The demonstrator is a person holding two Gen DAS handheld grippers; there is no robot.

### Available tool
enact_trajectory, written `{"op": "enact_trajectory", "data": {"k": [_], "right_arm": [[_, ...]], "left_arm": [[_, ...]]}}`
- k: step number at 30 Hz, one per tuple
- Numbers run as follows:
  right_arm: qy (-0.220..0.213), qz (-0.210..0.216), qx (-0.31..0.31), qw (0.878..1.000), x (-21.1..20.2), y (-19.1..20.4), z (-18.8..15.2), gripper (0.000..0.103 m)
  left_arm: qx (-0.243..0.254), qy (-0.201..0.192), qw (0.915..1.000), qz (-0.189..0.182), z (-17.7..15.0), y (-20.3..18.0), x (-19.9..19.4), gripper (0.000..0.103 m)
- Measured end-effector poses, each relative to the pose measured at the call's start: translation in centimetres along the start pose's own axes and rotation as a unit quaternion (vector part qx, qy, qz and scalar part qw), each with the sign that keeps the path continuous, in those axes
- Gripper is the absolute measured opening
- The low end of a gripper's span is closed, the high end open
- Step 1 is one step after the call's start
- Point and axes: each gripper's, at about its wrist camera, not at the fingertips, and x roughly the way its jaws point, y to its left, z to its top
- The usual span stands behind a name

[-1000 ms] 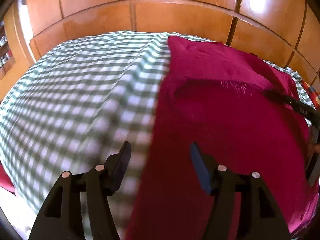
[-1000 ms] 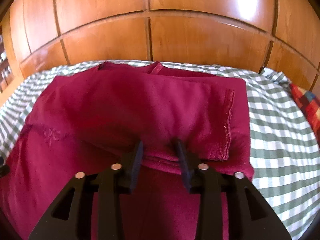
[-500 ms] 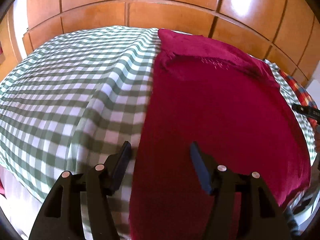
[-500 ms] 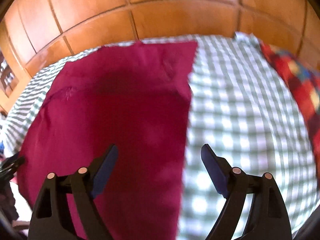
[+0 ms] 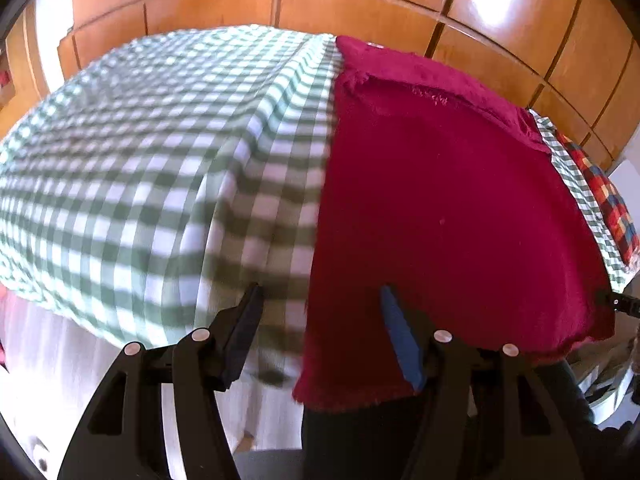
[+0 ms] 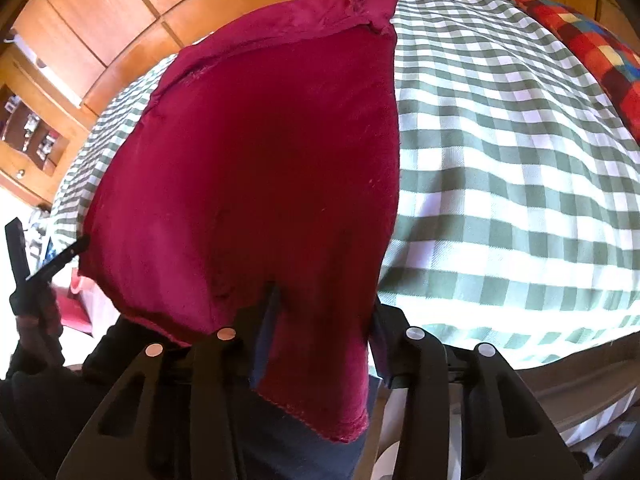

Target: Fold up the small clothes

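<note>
Left wrist view: the dark red fleece garment (image 5: 452,200) lies flat on the green-and-white checked bedcover (image 5: 160,160), filling the right half of the frame, its long axis running from the near hem at the bottom up to the folded-over band at upper centre right. Its left edge runs almost straight up the middle of the frame, and its near left corner hangs over the bed's edge at lower centre. The left hand-held gripper (image 5: 320,320) straddles that left edge: one finger over the checks, the blue-padded finger over the red cloth. Its jaws stand spread, about half their range, and nothing is pinched between them; whether the pads touch the fabric I cannot tell.

Right wrist view: the same garment (image 6: 260,152) fills the centre, with checked bedcover to the right and a multicoloured patchwork cloth (image 6: 592,40) at upper right. The right hand-held gripper (image 6: 320,312) has just been closing, with the garment's near right corner between its jaws; the cloth bunches there and a flap hangs below. It looks pinched. This hand is the one already on the cloth; the left, judged from here, must next take its own corner before the hem can be carried up towards the far band.
</note>
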Motion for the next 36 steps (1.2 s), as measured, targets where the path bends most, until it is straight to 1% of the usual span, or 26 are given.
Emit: {"op": "enact_trajectory", "data": {"k": [1,2,3,4,5,6,8,10,12,14,15,17,21,24,25,27,28,29,30,31,32,33,34,36], "right_arm": [[0.002,-0.004,-0.002,1.0,0.1,0.1,0.1,0.028],[0.004,-0.006,-0.006,1.0,0.1,0.2,0.3,0.025],[0.006,-0.008,-0.016,1.0,0.2,0.5,0.5,0.017],[0.007,-0.012,-0.026,1.0,0.2,0.9,0.7,0.012],[0.008,-0.015,-0.035,0.999,0.2,1.3,0.9,0.011],[0.007,-0.014,-0.044,0.999,-0.1,1.8,1.0,0.009],[-0.003,0.005,-0.046,0.999,-0.9,2.7,1.7,0.009],[-0.024,0.034,-0.032,0.999,-2.2,2.8,2.7,0.009],[-0.053,0.064,-0.011,0.997,-3.5,2.5,4.1,0.009],[-0.073,0.086,0.01,0.994,-4.0,2.1,5.6,0.009],[-0.083,0.092,0.021,0.992,-3.7,2.1,6.8,0.009],[-0.092,0.092,0.033,0.991,-3.1,1.4,8.4,0.009],[-0.087,0.079,0.075,0.99,-0.4,-1.5,12.2,0.009],[-0.079,0.064,0.091,0.991,1.8,-2.9,14.9,0.009],[-0.077,0.062,0.098,0.99,2.5,-3.2,15.9,0.009],[-0.075,0.062,0.103,0.99,3.7,-3.7,17.7,0.009],[-0.076,0.066,0.103,0.99,4.0,-3.8,18.3,0.009],[-0.078,0.072,0.107,0.989,4.1,-3.9,18.6,0.011],[-0.08,0.092,0.117,0.986,4.1,-4.3,19.0,0.023],[-0.084,0.11,0.125,0.983,3.7,-4.5,19.1,0.049],[-0.094,0.131,0.136,0.978,3.0,-4.9,18.9,0.06],[-0.107,0.136,0.142,0.975,2.3,-5.2,18.6,0.076],[-0.125,0.135,0.143,0.973,1.3,-5.6,18.0,0.083],[-0.132,0.134,0.144,0.971,0.3,-6.4,16.7,0.083]], "left_arm": [[-0.009,0.009,0.9999,-0.009,-0.3,0.2,0.1,0.052],[-0.01,0.017,0.9997,-0.015,-0.6,0.2,0.2,0.04],[-0.005,0.021,0.9996,-0.016,-0.8,0.0,0.2,0.035],[0.002,0.02,0.9997,-0.015,-1.1,-0.3,0.2,0.026],[0.01,0.021,0.9996,-0.013,-1.2,-0.6,0.1,0.015],[0.015,0.022,0.9996,-0.014,-1.3,-0.8,0.1,0.008],[0.009,0.02,0.9992,-0.032,-0.8,-0.8,-0.6,0.006],[-0.014,0.009,0.9975,-0.069,0.1,-0.1,-1.8,0.006],[-0.043,-0.011,0.9925,-0.114,1.6,0.8,-3.1,0.006],[-0.058,-0.029,0.9879,-0.141,3.1,1.2,-3.8,0.006],[-0.062,-0.037,0.9858,-0.151,4.0,1.3,-4.0,0.006],[-0.068,-0.05,0.9817,-0.171,6.2,1.3,-3.9,0.006],[-0.064,-0.051,0.9803,-0.18,11.0,0.4,-1.2,0.006],[-0.062,-0.041,0.9831,-0.167,14.4,-0.3,1.9,0.006],[-0.066,-0.039,0.9837,-0.163,14.9,-0.5,2.7,0.006],[-0.072,-0.03,0.9847,-0.156,17.2,-0.7,5.1,0.007],[-0.079,-0.027,0.9858,-0.146,18.0,-1.0,6.0,0.013],[-0.094,-0.028,0.9853,-0.14,18.9,-0.7,6.7,0.024],[-0.107,-0.031,0.9837,-0.141,19.4,-0.2,7.1,0.033],[-0.13,-0.041,0.9796,-0.147,19.9,0.6,7.2,0.046],[-0.145,-0.051,0.9764,-0.151,20.0,1.3,7.0,0.053],[-0.151,-0.055,0.9751,-0.153,20.0,1.6,7.1,0.054],[-0.151,-0.058,0.9748,-0.153,19.6,2.1,6.9,0.054],[-0.141,-0.052,0.977,-0.151,18.3,2.7,6.6,0.054]]}}
